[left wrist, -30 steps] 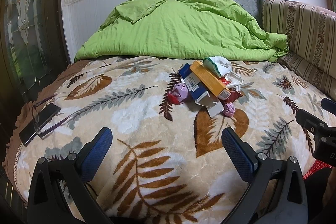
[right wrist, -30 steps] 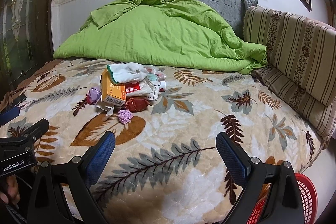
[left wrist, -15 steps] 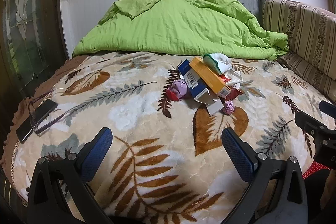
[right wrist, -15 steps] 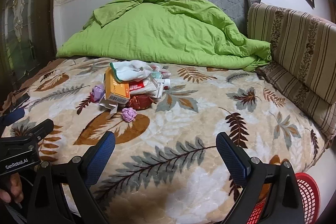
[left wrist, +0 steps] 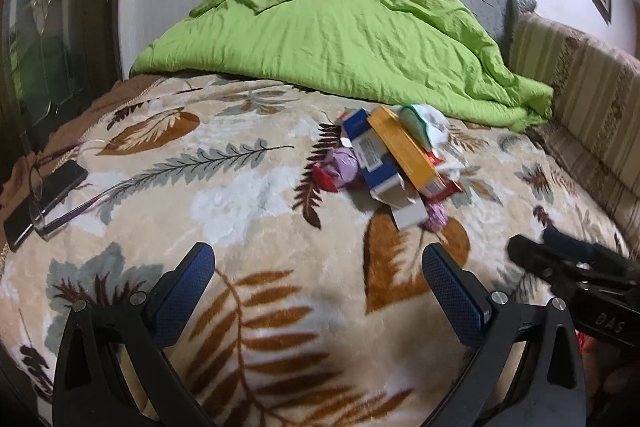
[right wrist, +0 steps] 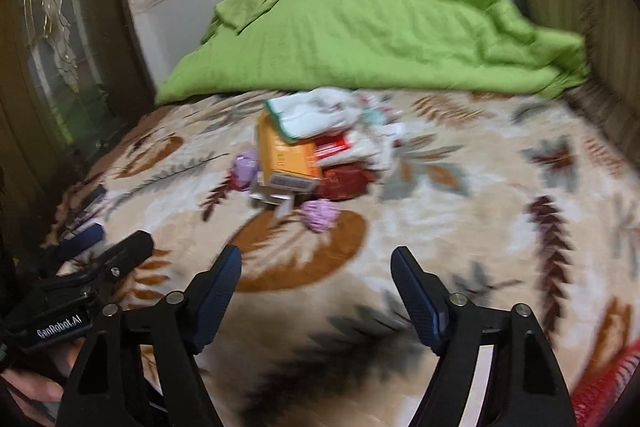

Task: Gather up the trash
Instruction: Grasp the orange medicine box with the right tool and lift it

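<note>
Trash pile: orange cardboard box (left wrist: 404, 151), blue-and-white carton (left wrist: 370, 157), crumpled lilac wrapper (right wrist: 319, 215) and white plastic bag (right wrist: 312, 117), heaped mid-bed, nearer the far edge.
Handling: probably light; boxes stiff, best pinched across narrow sides; wrapper soft, likely crushes.
Left hand-held gripper (left wrist: 318, 273): jaws apart, empty.
Right hand-held gripper (right wrist: 316, 273): spread, empty, nearest the wrapper.
Bed: leaf-print blanket (left wrist: 248, 195); red basket (right wrist: 608, 383) at near right corner.

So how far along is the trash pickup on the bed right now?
Nothing looks collected yet. The trash pile sits untouched on the blanket. Both the left gripper and right gripper are open and empty, short of the pile. The whole pile is left to move to the red basket.
</note>
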Demonstrator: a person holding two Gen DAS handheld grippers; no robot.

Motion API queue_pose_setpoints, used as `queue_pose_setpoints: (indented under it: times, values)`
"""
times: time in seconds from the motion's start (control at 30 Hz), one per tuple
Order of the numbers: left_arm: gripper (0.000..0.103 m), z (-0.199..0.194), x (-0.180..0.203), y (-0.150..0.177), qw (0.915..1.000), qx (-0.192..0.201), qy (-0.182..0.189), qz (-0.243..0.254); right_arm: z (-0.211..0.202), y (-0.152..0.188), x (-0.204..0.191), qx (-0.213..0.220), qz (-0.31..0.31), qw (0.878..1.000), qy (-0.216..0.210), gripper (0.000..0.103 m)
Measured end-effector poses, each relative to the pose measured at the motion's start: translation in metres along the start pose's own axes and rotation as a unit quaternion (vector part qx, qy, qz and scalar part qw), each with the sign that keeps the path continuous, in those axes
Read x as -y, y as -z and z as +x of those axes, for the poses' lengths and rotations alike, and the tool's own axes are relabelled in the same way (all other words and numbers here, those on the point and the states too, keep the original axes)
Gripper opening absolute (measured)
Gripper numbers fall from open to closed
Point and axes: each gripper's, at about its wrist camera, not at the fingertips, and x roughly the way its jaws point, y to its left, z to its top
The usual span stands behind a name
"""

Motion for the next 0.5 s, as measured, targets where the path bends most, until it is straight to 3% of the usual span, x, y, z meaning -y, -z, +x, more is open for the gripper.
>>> queue_pose_setpoints:
  times: [0.03, 0.1, 0.13, 0.3, 0.4, 0.47, 0.5]
  values:
    - [0.098, 0.003, -0.003, -0.003, 1.0, -0.002, -0.001, -0.008, 0.008, -0.006, 0.002, -0.005, 0.013, 1.0, -0.016, 0.078]
    - [0.081, 0.009, -0.007, -0.007, 0.9997, -0.009, -0.003, -0.02, 0.02, -0.019, 0.006, -0.007, 0.033, 0.999, -0.038, 0.078]
    - [0.079, 0.013, -0.009, -0.007, 0.9994, -0.017, -0.006, -0.029, 0.03, -0.03, 0.009, -0.009, 0.042, 0.998, -0.049, 0.078]
    - [0.079, 0.017, -0.012, -0.009, 0.9992, -0.023, -0.001, -0.032, 0.068, -0.061, 0.015, -0.018, 0.07, 0.995, -0.074, 0.078]
    - [0.079, 0.018, -0.008, -0.008, 0.9994, -0.028, 0.004, -0.021, 0.094, -0.072, 0.006, -0.022, 0.06, 0.996, -0.061, 0.078]
    - [0.079, 0.02, -0.009, -0.008, 0.9993, -0.031, 0.007, -0.021, 0.108, -0.073, 0.002, -0.03, 0.053, 0.996, -0.058, 0.072]
    - [0.079, 0.02, -0.01, -0.009, 0.9992, -0.032, 0.007, -0.022, 0.115, -0.072, 0.001, -0.039, 0.052, 0.996, -0.06, 0.058]
